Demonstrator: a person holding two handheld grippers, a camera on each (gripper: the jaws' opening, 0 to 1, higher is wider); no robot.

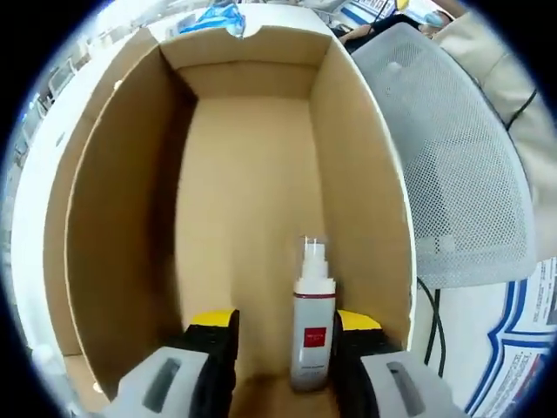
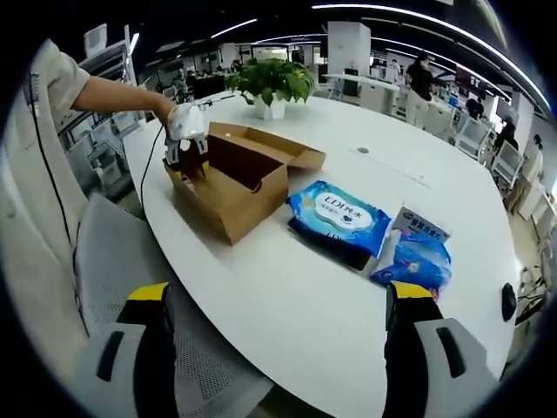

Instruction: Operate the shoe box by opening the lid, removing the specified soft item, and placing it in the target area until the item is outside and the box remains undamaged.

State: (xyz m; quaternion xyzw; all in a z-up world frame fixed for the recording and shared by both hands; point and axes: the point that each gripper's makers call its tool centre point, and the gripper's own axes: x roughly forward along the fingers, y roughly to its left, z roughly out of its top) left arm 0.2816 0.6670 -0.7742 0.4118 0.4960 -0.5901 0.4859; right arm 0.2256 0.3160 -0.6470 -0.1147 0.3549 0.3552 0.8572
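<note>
In the left gripper view we look straight into the open shoe box, its brown cardboard walls rising on both sides and its floor bare except for one thing; a small spray bottle stands upright on the floor near the right wall, white with a red label and a clear cap. Our left gripper reaches into the box with its jaws spread, one yellow-tipped jaw on each side of the bottle; we cannot tell whether either jaw touches it. Past the far end of the box a bit of blue packaging shows; to the right of the box stands a grey mesh chair back.

In the right gripper view our right gripper hangs well back from the box with its jaws wide apart and nothing between them, above the edge of the round white table; the shoe box sits on the table with its lid folded open. A hand holds the left gripper at the box's near end. Two soft blue packs lie on the table beside the box; the larger pack is nearer to it, the smaller pack just beyond. A potted plant stands behind the box.
</note>
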